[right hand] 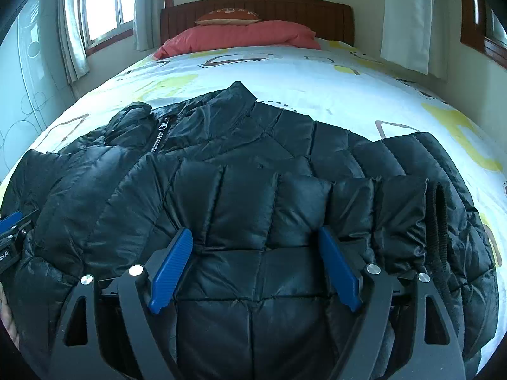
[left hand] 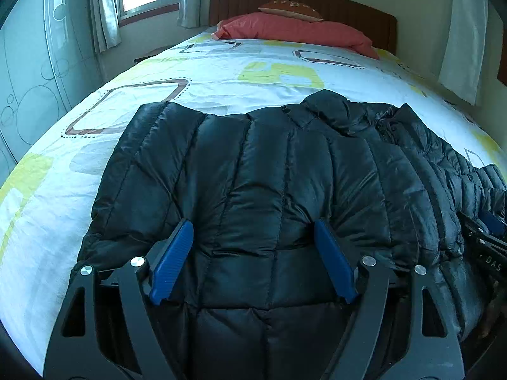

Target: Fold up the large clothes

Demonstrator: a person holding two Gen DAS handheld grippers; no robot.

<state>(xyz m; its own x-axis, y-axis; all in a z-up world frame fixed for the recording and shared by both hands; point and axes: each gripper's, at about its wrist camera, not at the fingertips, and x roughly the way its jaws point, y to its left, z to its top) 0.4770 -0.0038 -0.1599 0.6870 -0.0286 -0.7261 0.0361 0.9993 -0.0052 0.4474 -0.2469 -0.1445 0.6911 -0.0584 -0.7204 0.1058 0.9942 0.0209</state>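
Black quilted jacket lies spread on the bed; our left claw stands wide above it, gripping nothing. From the right wrist, our right claw gapes likewise, empty, over a sleeve.

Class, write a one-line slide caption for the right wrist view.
Right gripper open above a black puffer jacket spread on a patterned bed, red pillow at the headboard.
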